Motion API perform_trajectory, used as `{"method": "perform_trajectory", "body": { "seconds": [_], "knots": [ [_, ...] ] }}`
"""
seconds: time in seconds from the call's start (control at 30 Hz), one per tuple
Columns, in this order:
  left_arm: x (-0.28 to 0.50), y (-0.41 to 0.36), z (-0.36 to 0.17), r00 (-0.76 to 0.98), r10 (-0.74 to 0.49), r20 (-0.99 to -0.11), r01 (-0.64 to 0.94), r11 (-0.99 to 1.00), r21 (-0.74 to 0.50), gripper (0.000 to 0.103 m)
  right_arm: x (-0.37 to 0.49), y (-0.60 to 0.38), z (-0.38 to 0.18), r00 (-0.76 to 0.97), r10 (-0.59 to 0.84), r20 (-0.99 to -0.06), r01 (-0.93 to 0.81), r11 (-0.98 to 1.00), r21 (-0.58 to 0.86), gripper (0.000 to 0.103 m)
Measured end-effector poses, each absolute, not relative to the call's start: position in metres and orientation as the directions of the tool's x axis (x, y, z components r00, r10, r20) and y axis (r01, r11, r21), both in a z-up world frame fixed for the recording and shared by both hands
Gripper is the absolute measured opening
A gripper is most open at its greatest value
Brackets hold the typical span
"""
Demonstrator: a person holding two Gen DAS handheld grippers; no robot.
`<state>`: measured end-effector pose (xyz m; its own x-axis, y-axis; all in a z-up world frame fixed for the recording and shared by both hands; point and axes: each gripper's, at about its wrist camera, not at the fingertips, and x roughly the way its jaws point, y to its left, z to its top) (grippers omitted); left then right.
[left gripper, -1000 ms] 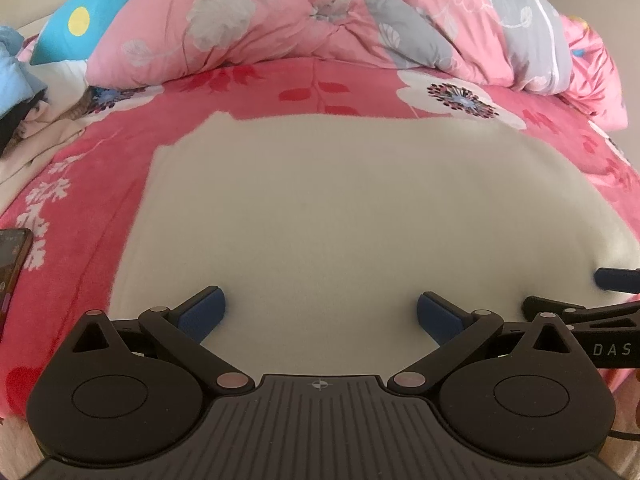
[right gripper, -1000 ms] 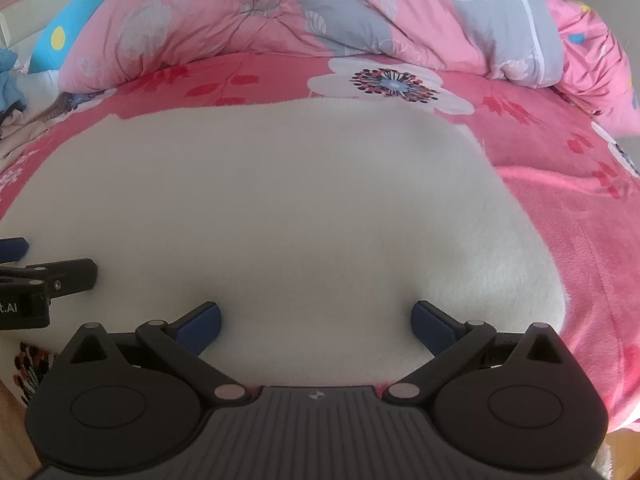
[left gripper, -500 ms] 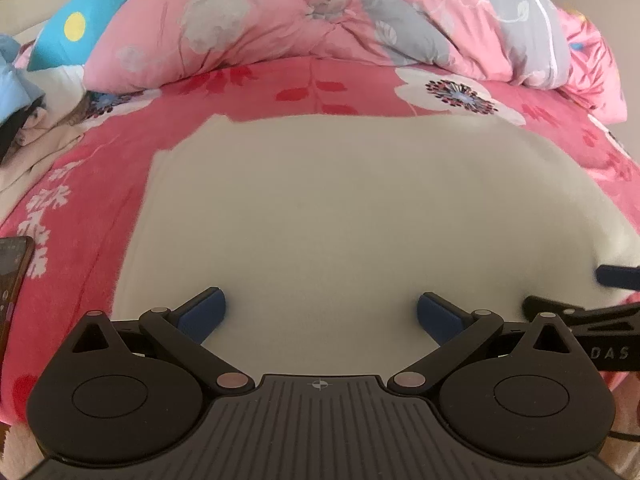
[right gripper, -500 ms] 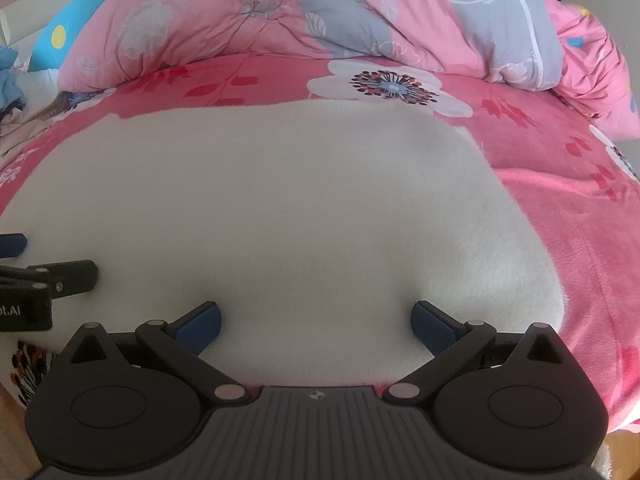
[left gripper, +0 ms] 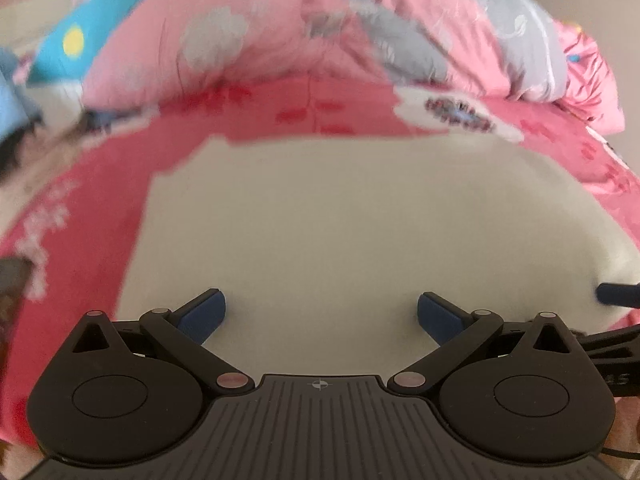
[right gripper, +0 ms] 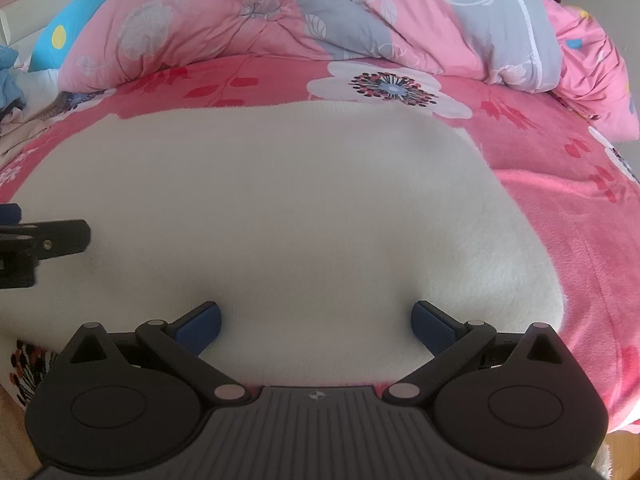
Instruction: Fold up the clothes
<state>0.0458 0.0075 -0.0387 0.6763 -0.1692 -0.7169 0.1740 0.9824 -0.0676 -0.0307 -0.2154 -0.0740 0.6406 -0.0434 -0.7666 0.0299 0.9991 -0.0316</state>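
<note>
**Cream garment flat on bed — no grip yet**

Progress, judged from how things lie: one cream fleece garment [right gripper: 288,216] is spread smooth on the pink floral blanket [right gripper: 580,216], already a tidy rectangle-like shape with no sleeves showing, so some folding seems done. At least one more fold likely remains; nothing is lifted.

Left to right:
- left gripper [left gripper: 321,314] — jaws spread wide, nothing between them, poised over the garment's near edge, toward its left side. The left wrist view is motion-blurred.
- right gripper [right gripper: 315,322] — jaws wide too, empty, over the near edge toward the right side.

Counts: one garment, two grippers, one blanket, one rumpled pink-and-grey quilt [right gripper: 360,16] heaped along the far side. A dark object at the left view's edge is too blurred to name.
</note>
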Motion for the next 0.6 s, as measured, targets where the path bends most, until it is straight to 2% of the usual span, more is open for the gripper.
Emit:
{"method": "perform_trajectory", "body": {
  "seconds": [0.6],
  "knots": [
    [0.0437, 0.0101, -0.039, 0.682, -0.179, -0.709, 0.159, 0.983, -0.095, 0.103, -0.0326, -0.2157, -0.0745, 0.652, -0.044, -0.757, 0.026, 0.999, -0.036, 0.103]
  ]
}}
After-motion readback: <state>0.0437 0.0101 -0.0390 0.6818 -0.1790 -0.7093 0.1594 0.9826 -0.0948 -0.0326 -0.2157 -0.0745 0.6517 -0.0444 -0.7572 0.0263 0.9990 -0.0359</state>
